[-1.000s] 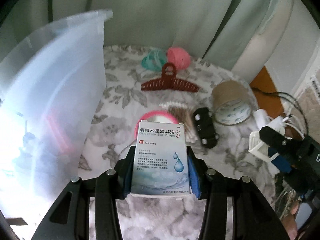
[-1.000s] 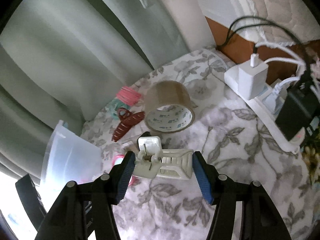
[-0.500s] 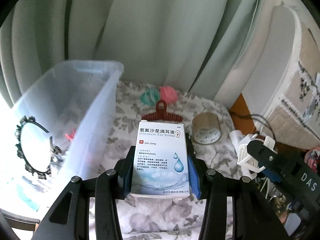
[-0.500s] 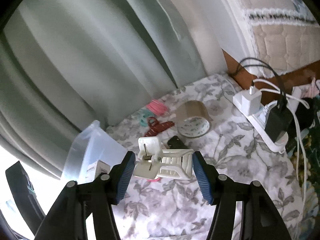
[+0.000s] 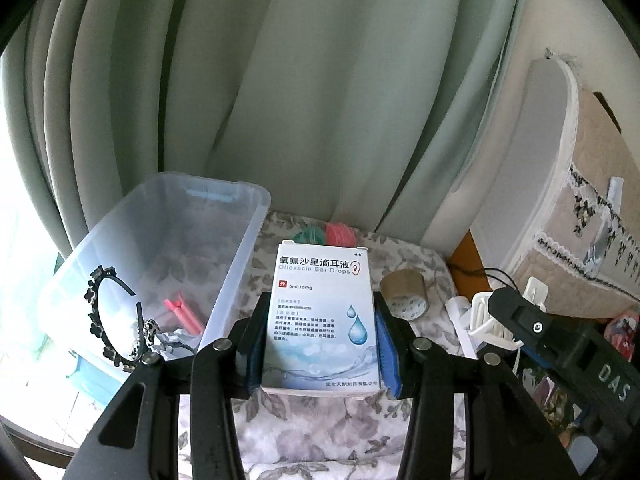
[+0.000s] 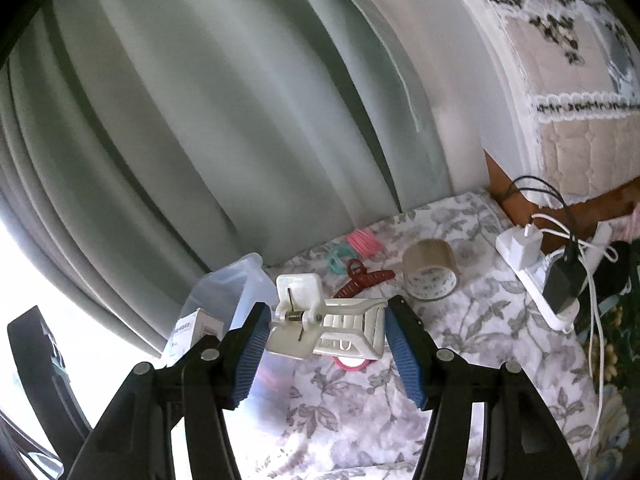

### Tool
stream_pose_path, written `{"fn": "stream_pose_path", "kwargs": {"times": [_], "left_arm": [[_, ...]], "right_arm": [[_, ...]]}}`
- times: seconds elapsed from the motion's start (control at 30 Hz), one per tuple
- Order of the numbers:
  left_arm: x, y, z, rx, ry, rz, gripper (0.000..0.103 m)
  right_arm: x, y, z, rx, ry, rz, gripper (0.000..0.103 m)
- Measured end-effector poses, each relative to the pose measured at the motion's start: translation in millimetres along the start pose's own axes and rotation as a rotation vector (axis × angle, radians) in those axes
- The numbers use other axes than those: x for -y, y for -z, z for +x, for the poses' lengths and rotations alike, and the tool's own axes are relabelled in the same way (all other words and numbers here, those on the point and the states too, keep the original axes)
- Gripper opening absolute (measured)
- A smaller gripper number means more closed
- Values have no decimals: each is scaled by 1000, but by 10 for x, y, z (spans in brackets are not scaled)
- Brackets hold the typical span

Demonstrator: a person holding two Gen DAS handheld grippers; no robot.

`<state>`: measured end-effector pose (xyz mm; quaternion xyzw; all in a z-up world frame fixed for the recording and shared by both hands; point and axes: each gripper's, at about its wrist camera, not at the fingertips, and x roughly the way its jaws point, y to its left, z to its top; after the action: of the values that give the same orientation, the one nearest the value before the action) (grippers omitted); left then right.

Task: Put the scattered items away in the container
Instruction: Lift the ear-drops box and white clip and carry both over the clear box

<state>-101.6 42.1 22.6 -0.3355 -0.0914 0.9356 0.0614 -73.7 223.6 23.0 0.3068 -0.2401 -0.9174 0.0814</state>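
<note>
My left gripper [image 5: 320, 344] is shut on a white ear drops box [image 5: 322, 312], held high above the floral table, just right of the clear plastic container [image 5: 172, 264]. The container holds a black-framed mirror [image 5: 116, 320] and a pink clip [image 5: 184, 314]. My right gripper [image 6: 326, 336] is shut on a white plastic clip [image 6: 320, 328], raised above the table, with the container [image 6: 224, 296] to its left. A dark red hair claw [image 6: 362, 280], pink and teal hair ties [image 6: 352, 248] and a tape roll [image 6: 430, 274] lie on the table.
A white power strip with chargers and cables [image 6: 548, 272] sits at the table's right edge. Grey-green curtains hang behind the table. A pink ring [image 6: 352, 362] lies under the white clip. The right gripper [image 5: 560, 340] shows at the right of the left wrist view.
Both grippers have risen well above the table with their loads. The left gripper now looks down into the open top of the container; the table items look smaller.
</note>
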Motion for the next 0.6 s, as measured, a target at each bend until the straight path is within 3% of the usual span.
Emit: {"fn": "stream_pose_path", "kwargs": {"times": [0.2,0.6], "left_arm": [[-70,11,-226,53,27,-6,48],[-652,-12,-459,117,-9,-114,48]], "right_arm": [[-122,3,-100,17,1,-28,62],[-648,91,-66,9,-34,-141,62]]}}
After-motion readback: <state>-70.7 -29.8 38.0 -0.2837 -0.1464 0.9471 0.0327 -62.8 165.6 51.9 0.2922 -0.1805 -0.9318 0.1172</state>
